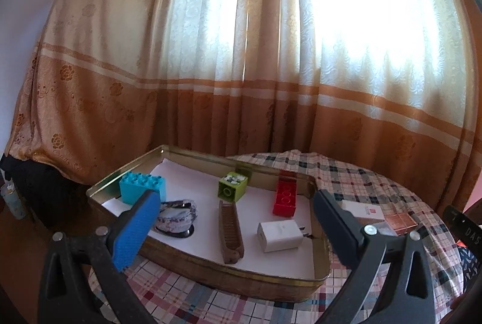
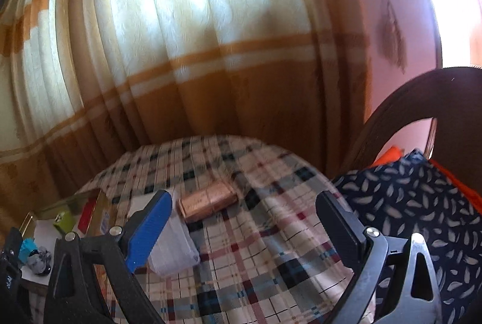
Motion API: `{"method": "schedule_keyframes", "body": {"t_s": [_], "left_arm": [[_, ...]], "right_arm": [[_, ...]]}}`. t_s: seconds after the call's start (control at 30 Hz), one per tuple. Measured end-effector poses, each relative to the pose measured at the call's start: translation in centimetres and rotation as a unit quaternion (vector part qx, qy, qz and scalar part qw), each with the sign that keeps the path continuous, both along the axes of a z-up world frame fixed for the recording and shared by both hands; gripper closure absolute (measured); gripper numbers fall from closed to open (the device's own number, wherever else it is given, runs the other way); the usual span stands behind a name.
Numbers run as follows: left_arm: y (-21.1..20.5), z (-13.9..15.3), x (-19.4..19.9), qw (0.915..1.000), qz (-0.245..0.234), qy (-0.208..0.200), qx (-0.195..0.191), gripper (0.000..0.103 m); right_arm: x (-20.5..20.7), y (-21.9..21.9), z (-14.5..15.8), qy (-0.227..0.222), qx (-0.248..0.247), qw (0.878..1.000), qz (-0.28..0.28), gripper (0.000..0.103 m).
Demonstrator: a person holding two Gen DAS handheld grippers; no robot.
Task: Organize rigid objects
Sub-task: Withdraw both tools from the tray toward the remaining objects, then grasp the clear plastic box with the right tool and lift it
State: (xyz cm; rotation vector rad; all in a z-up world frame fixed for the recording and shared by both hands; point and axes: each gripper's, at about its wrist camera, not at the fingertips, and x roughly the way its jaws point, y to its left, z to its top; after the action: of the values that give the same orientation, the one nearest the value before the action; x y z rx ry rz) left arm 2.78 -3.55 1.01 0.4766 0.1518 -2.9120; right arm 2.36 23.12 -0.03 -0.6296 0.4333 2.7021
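Copper-coloured box [image 2: 208, 200] lying flat on the checked worktop [image 2: 256, 248], beyond the right tool [image 2: 241, 221], just right of a clear plastic case [image 2: 173, 245]. Probably light, stiff, smooth; best pinched across its short sides. Both tools spread wide, empty; left tool [image 1: 235, 221] hovering over the tin tray [image 1: 229, 278].

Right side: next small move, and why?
Probably ease the right hand-held gripper forward and down toward the copper box. It is open and empty, and the box lies on the cloth outside the tray, slightly left of the gap between the fingers.
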Motion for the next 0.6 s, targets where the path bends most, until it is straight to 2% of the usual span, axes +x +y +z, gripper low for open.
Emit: {"method": "schedule_keyframes", "body": {"t_s": [0.13,0.27,0.37,0.47,0.6], "left_arm": [[0.6,-0.6,-1.3,0.999,-0.009,-0.044,-0.007,0.0],[0.1,-1.0,-1.8,0.9979,-0.003,-0.064,0.005,0.0],[-0.2,-1.2,-2.0,0.9976,-0.005,-0.068,0.013,0.0],[0.2,-1.2,-2.0,0.9974,-0.004,-0.072,0.004,0.0],[0.8,-1.1,-2.1,0.9971,-0.007,-0.075,-0.009,0.0]], "right_arm": [[-2.1,-1.8,-0.6,-0.038,0.014,0.997,0.065,0.007],[-4.8,-4.7,-1.5,-0.09,0.034,0.985,0.14,0.012],[-6.5,-5.7,-2.4,-0.131,0.043,0.978,0.159,0.02],[-8.1,-5.9,-3.8,-0.175,0.027,0.967,0.185,0.029],[-9.4,-6.1,-4.8,-0.208,0.014,0.957,0.2,0.032]]}}
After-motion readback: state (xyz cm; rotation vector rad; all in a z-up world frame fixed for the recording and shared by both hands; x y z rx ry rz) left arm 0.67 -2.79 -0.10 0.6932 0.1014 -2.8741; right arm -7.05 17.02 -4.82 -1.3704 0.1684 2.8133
